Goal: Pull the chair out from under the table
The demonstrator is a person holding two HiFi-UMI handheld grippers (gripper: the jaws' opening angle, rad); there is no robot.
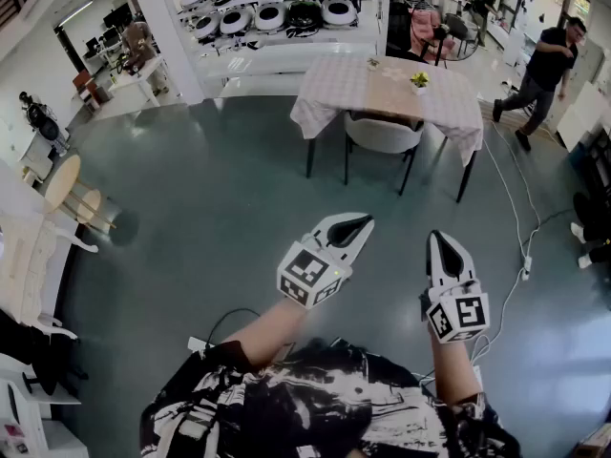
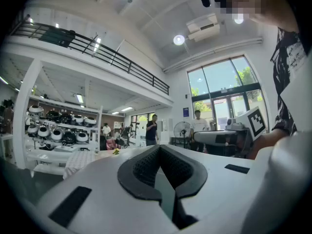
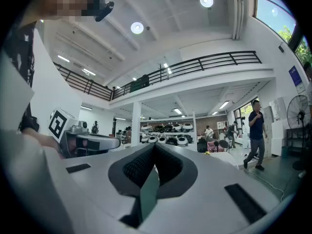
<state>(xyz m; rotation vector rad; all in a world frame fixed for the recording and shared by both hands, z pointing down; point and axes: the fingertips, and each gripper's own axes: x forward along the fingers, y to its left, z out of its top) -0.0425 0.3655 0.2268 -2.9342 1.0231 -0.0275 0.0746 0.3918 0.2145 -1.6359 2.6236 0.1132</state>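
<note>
A white chair (image 1: 383,135) with black legs is tucked under a table (image 1: 336,89) covered in a pale checked cloth, far ahead across the floor in the head view. A small yellow flower pot (image 1: 419,80) stands on the table. My left gripper (image 1: 362,223) and my right gripper (image 1: 441,240) are held close to my body, well short of the chair, both pointing toward it. Both are shut with nothing between the jaws. The table's cloth (image 2: 80,161) shows small at the left of the left gripper view, and the right gripper (image 3: 154,152) looks toward the far shelves.
White shelves (image 1: 277,12) of round black-and-white devices stand behind the table. A person (image 1: 540,70) in black walks at the right. A white cable (image 1: 512,208) and power strip (image 1: 526,267) lie on the floor at the right. A round wooden stool (image 1: 63,181) stands at the left.
</note>
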